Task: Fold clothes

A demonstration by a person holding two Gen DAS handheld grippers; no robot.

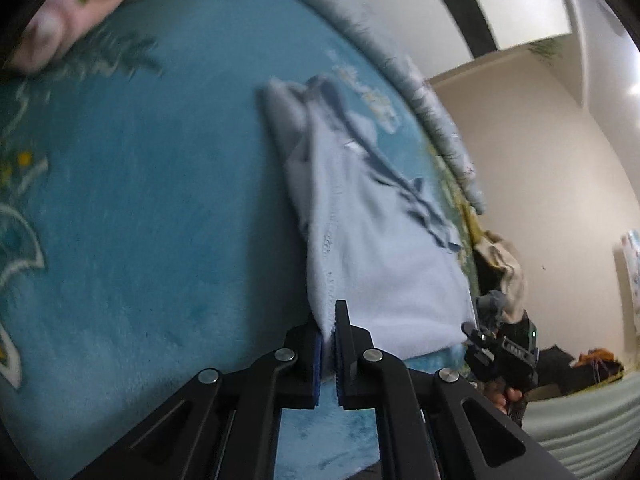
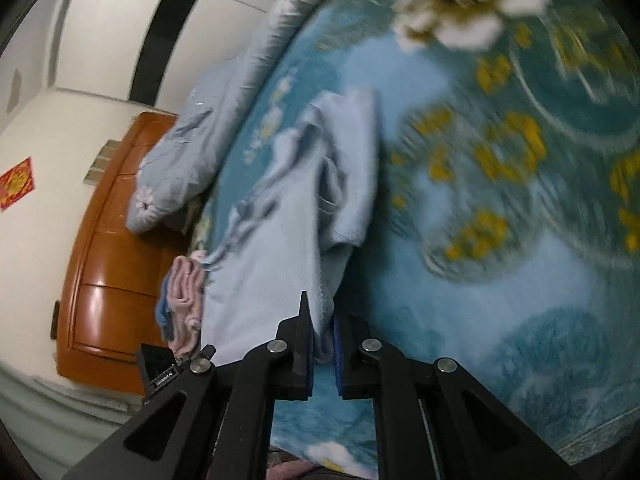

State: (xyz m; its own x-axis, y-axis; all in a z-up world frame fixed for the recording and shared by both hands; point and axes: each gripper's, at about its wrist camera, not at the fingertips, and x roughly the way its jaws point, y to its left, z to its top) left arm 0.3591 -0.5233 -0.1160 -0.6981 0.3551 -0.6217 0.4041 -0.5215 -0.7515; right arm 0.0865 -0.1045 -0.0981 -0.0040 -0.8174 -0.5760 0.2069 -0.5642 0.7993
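A light blue garment (image 1: 380, 240) lies stretched over a teal floral blanket (image 1: 160, 200) on a bed. My left gripper (image 1: 329, 332) is shut on its near left corner, the hem pinched between the blue pads. In the right wrist view the same light blue garment (image 2: 272, 248) runs away from me, bunched and folded over along its right side. My right gripper (image 2: 322, 332) is shut on its near right corner. The right gripper (image 1: 500, 356), with fingers of the hand holding it, also shows at the left wrist view's lower right.
A pale blue quilt (image 2: 208, 136) is rolled along the bed's far edge. Pink clothes (image 2: 184, 300) sit by the garment's left side, and a pink piece (image 1: 80, 8) lies at the far left. A brown wooden headboard (image 2: 108, 248) stands beyond. A beige cloth pile (image 1: 504, 272) lies at the bed edge.
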